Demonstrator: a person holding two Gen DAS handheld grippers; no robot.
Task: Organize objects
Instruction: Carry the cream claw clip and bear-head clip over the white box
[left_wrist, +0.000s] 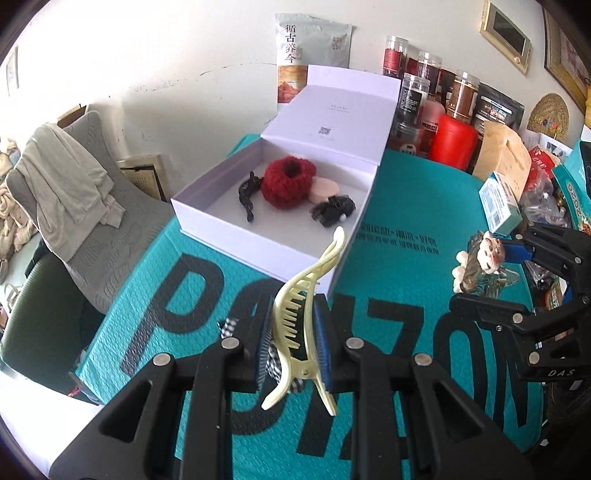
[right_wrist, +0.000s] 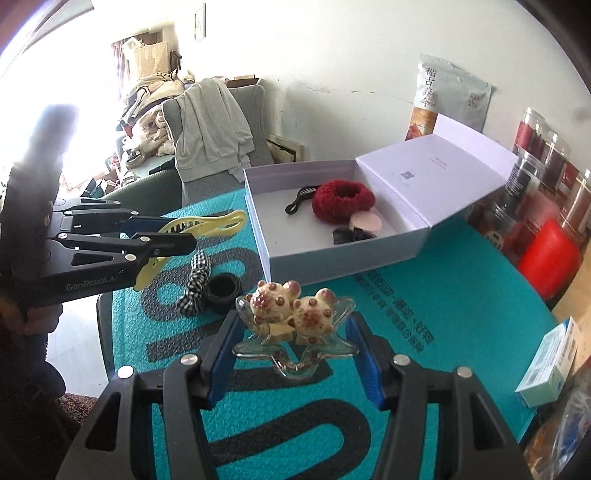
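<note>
Teal embossed foam mat with big dark lettering (left_wrist: 424, 206) is covering the tabletop and carrying everything else; white rectangular cardboard box with its hinged lid standing open (left_wrist: 207, 206) is sitting on the mat's far part, below the wall, with jars and packets crowding just beside its lid. Inside the box, a fuzzy dark red knitted scrunchie (left_wrist: 288, 181) is lying mid-floor, a slim black hair clip (left_wrist: 246, 195) just beside it on one side, a pale pink round pad (left_wrist: 324, 189) touching its other side, a black bow-like hair piece (left_wrist: 332, 210) near the front wall. Left gripper (left_wrist: 291, 343) is hanging above the mat, its blue pads clamped tight on a long pale yellow plastic toothed hair claw (left_wrist: 299, 314), tip pointing toward the box. Right gripper (right_wrist: 291, 350) is gripping a clear star-shaped claw clip topped with two cream spotted bear heads (right_wrist: 291, 314), also off the mat. On the mat below, a black-and-white gingham scrunchie (right_wrist: 194, 291) is touching a black coiled hair tie (right_wrist: 222, 293)
</note>
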